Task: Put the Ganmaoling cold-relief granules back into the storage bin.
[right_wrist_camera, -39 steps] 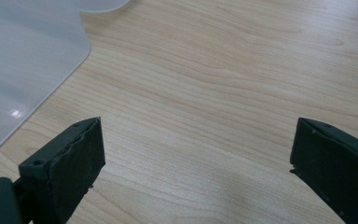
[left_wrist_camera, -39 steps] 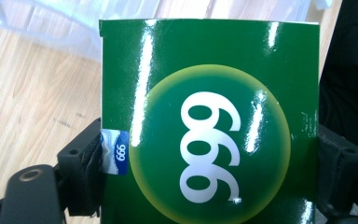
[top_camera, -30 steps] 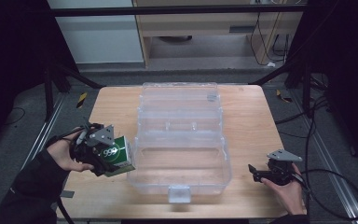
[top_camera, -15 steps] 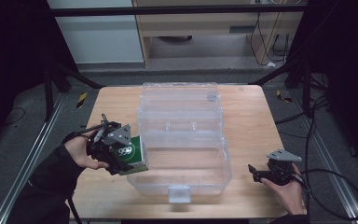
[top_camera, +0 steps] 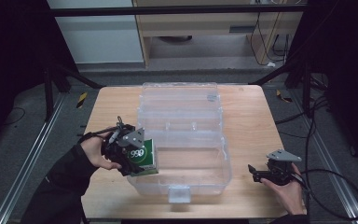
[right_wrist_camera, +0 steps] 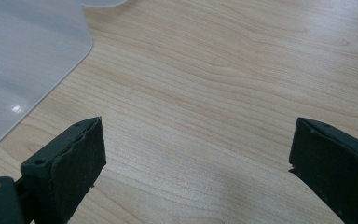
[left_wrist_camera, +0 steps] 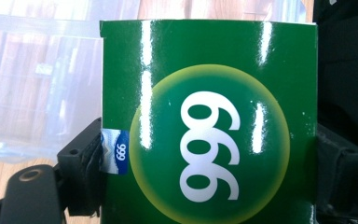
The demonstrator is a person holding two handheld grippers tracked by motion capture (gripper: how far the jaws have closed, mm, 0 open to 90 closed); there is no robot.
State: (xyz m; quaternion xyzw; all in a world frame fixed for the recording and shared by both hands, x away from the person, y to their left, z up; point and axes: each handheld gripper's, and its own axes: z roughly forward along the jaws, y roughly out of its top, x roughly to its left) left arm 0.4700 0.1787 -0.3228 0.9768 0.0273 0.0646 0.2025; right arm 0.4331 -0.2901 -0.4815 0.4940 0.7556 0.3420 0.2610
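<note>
In the high view, the left gripper (top_camera: 129, 156) clamps a green box (top_camera: 143, 157) by its two side faces, at the left wall of a clear plastic bin (top_camera: 214, 175) that sits mid-table with its hinged lid (top_camera: 177, 100) laid open behind it. The box is tilted, its printed face turned up toward the camera, and its lower right corner overlaps the bin's left rim; whether it touches the rim is hard to tell. Nothing can be made out inside the bin. The right gripper (top_camera: 266, 173) rests low over the wooden table (top_camera: 247, 116) just right of the bin, jaws spread with nothing between them. In the left gripper view, the green box (left_wrist_camera: 209, 121) stands between the jaws, its long axis running up the frame away from the camera, the white "999" in a yellow-green circle reading sideways, the bin's clear wall behind it. In the right gripper view, both jaws stand wide apart over bare wood, with the bin's rounded corner (right_wrist_camera: 32, 51) at upper left.
</note>
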